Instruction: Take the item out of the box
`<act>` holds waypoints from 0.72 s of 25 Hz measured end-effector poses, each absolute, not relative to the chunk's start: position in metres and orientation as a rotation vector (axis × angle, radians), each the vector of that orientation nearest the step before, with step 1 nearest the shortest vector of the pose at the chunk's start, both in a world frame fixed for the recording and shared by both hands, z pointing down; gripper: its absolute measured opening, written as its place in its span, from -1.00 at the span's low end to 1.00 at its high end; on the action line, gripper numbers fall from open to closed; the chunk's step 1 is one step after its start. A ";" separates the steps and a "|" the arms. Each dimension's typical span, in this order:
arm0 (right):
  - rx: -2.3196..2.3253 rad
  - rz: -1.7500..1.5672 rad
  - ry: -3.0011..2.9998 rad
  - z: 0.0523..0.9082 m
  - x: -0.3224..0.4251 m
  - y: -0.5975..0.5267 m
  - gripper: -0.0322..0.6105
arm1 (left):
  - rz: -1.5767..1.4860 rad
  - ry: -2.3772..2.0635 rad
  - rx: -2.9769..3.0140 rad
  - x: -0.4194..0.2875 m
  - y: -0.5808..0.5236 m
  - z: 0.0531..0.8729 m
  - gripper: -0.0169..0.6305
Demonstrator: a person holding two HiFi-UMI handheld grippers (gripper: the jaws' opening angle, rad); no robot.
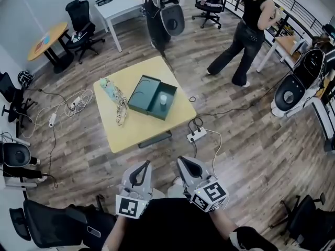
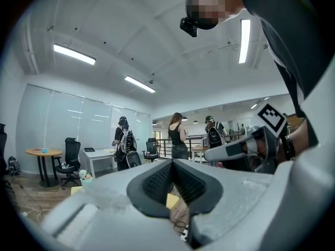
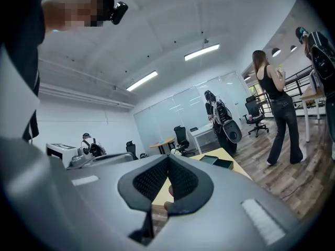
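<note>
A dark green box (image 1: 152,97) lies open on the yellow table (image 1: 131,129), its lid folded out beside it. A small white item (image 1: 163,99) stands inside the box. Both grippers hang close to my body, well short of the table's near edge. The left gripper (image 1: 145,165) is shut with nothing between its jaws. Beside it, the right gripper (image 1: 183,161) is also shut and empty. In the left gripper view the jaws (image 2: 172,162) meet and point out into the room. The right gripper view shows closed jaws (image 3: 168,158), with the green box (image 3: 217,162) far beyond them.
A pale bundle with a cord (image 1: 115,99) lies on the table's left part. A power strip (image 1: 197,135) and cables lie on the floor by the table's near corner. A person (image 1: 246,30) stands at the back right. Office chairs (image 1: 81,22) and desks ring the room.
</note>
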State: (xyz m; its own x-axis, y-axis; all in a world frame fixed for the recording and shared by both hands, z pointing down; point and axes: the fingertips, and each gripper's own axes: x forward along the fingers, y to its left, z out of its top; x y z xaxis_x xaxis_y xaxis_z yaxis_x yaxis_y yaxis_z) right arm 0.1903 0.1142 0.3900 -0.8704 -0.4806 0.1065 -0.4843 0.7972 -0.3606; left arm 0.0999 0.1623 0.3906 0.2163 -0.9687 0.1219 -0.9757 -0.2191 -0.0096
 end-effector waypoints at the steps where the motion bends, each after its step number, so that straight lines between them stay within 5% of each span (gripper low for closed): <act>1: 0.803 0.605 -2.967 0.391 0.194 0.113 -0.89 | 0.155 -1.915 2.398 0.102 0.160 0.391 -0.94; 18: 0.958 0.600 -2.910 0.402 0.212 0.047 -0.89 | 0.071 -1.890 2.471 0.099 0.073 0.391 -0.94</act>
State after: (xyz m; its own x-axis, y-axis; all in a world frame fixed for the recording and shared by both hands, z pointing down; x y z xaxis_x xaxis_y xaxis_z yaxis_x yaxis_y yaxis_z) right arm 0.2117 0.0468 0.4016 -0.8113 -0.5684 0.1367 -0.5761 0.7376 -0.3523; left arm 0.0994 0.0730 0.3906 0.2614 -0.9637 0.0542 -0.9650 -0.2621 -0.0044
